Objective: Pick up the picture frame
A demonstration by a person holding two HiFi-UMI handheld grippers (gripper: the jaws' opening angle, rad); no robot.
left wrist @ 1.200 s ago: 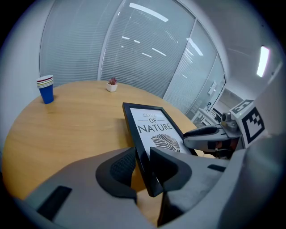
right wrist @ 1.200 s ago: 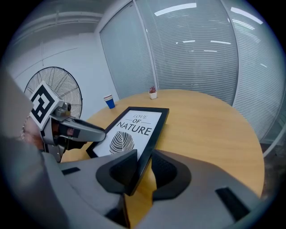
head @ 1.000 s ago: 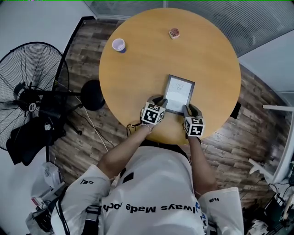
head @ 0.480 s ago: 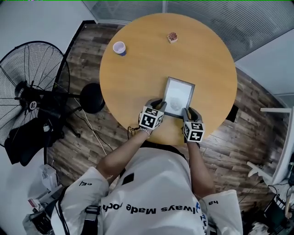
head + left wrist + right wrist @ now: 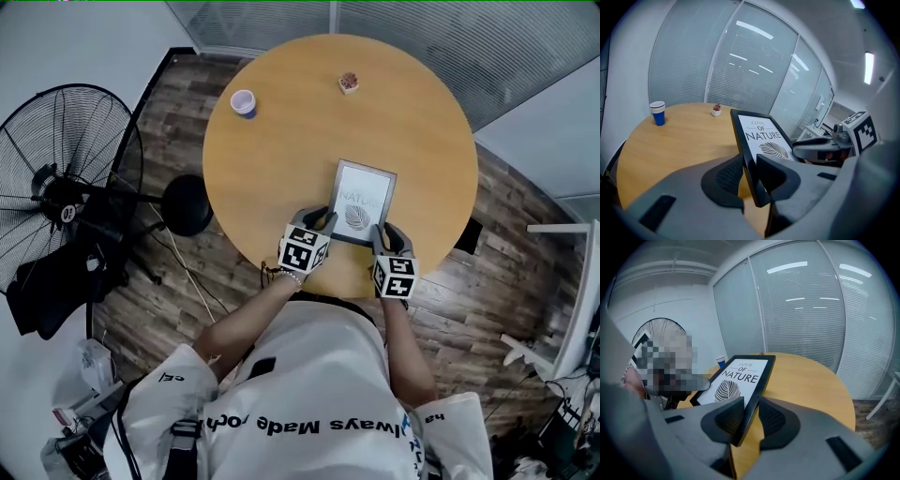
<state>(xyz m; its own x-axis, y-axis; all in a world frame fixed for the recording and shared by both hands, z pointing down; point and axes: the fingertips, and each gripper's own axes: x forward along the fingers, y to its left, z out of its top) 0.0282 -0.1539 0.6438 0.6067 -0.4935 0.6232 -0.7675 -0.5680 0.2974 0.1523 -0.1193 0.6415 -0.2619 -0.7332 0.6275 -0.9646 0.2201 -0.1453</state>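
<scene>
The picture frame [image 5: 361, 202] is black-edged with a white print of a leaf and the words "LOVE OF NATURE". It is held tilted above the round wooden table [image 5: 281, 141], near its front edge. My left gripper [image 5: 322, 220] is shut on the frame's near left corner, and the left gripper view shows the frame's [image 5: 757, 140] edge clamped between the pads. My right gripper [image 5: 380, 230] is shut on the near right corner, with the frame [image 5: 740, 380] pinched between its jaws in the right gripper view.
A blue and white paper cup [image 5: 244, 103] stands at the table's far left. A small potted plant [image 5: 349, 82] sits at the far side. A black standing fan [image 5: 70, 187] is on the floor to the left. Glass partition walls [image 5: 422, 28] lie beyond the table.
The frame's far edge has risen and tipped towards me, so the leaf print now faces up into view. Both grippers stayed on the near corners and drew back slightly.
</scene>
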